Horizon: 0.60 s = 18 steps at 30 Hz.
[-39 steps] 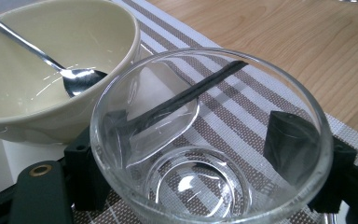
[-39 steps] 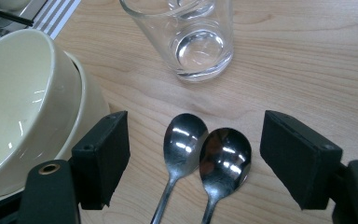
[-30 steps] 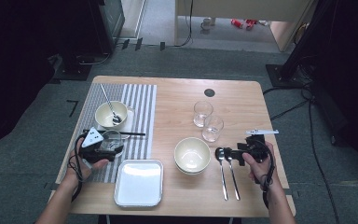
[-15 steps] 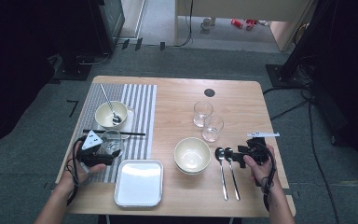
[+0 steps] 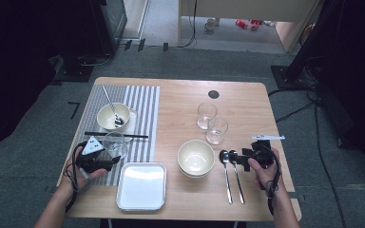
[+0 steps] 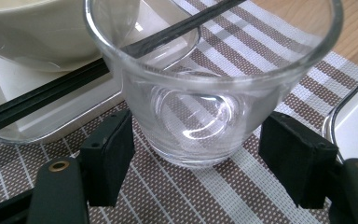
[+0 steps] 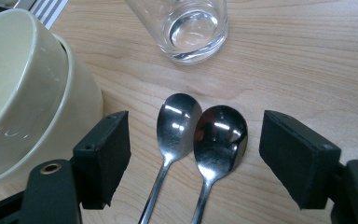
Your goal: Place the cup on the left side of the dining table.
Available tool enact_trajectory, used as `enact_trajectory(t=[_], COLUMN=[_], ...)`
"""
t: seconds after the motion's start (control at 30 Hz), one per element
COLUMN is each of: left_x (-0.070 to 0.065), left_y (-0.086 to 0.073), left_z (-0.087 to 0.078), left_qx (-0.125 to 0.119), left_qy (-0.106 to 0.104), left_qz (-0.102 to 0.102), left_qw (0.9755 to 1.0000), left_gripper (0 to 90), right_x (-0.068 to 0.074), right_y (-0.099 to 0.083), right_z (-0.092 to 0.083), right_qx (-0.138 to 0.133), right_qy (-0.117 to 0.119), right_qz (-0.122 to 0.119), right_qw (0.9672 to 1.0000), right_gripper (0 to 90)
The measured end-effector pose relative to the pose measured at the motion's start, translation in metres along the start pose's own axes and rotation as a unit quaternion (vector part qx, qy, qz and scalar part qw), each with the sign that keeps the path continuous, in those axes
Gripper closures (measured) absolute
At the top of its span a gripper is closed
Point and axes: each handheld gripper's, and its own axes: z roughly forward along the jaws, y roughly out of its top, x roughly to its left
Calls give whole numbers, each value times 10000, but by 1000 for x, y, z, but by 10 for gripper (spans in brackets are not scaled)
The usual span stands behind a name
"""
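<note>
The left gripper [image 5: 108, 160] sits at the near left of the table [image 5: 180, 95], on the striped placemat [image 5: 142, 109], with a clear glass [image 5: 114, 144] standing upright between its jaws. In the left gripper view the glass [image 6: 205, 93] fills the gap between the two black pads [image 6: 109, 163]; the jaws have just been closing in on it, yet a sliver of mat shows on each side of the base, so the pads do not press on it and the gripper is open around it. Just beyond the glass lie black chopsticks [image 5: 116, 135] and a cream bowl with a spoon in it [image 5: 114, 116]; a white square tray [image 5: 141, 185] lies just beside the mat. The right gripper [image 5: 244, 156] rests at the near right, its jaws spread wide with nothing clamped. In the right gripper view the heads of two metal spoons [image 7: 200, 133] lie side by side on the wood between its pads, touching neither, with stacked cream bowls [image 7: 23, 93] to one side and another glass [image 7: 189, 28] beyond. In the high view the spoons [image 5: 232, 175] lie near the stacked bowls [image 5: 196, 157]. The top of the glass is cut off in the left gripper view, and its clear wall makes the exact gap to the pads hard to judge.
</note>
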Motion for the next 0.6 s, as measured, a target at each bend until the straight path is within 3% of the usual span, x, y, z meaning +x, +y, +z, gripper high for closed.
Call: enact_trajectory(t=[0.37,0.47,0.6], left_x=[-1,-2,-2], left_y=[1,0,-3], left_z=[4,1,-5], left_qx=[41,-45,-40], left_qy=[35,41,56], left_qz=[-31,-72,-81], left_qw=[10000,10000,9999], left_gripper=[251,251,190], right_x=[-2,-3,-3], right_y=[-2,-2,-4], right_z=[-3,-4,-5], right_qx=[-21,-20,-39], right_qy=[-12,-29,-42], right_qz=[24,33,-7], right_qw=[10000,10000,10000], right_gripper=[248,248,246])
